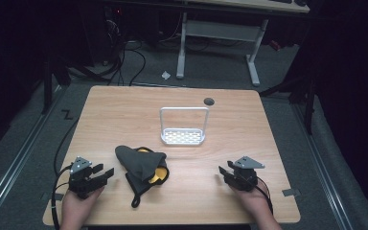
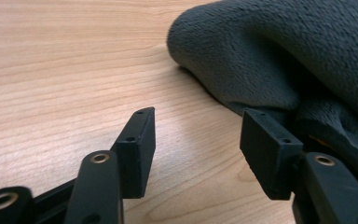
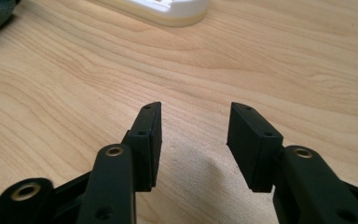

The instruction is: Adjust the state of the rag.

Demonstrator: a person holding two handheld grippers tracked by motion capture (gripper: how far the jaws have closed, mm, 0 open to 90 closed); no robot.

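A dark grey cloth [image 1: 140,164] lies crumpled on the wooden table [image 1: 124,110] near its front, draped over something yellow [image 1: 159,175]. A white rack [image 1: 183,127] with a tall wire handle stands behind it at the table's middle. My left gripper [image 1: 103,172] rests at the front left, open, its jaws pointing at the cloth [image 2: 270,51] with nothing between them; the right-hand jaw sits close against the cloth's edge. My right gripper [image 1: 224,171] rests at the front right, open and empty, pointing left over bare wood. In the right gripper view the rack's base [image 3: 168,9] lies ahead.
A dark round grommet hole [image 1: 209,101] sits near the table's far edge. Beyond the table stand a white desk frame [image 1: 218,33] and cables on the dark floor. The person's hands [image 1: 79,203] come in at the front edge.
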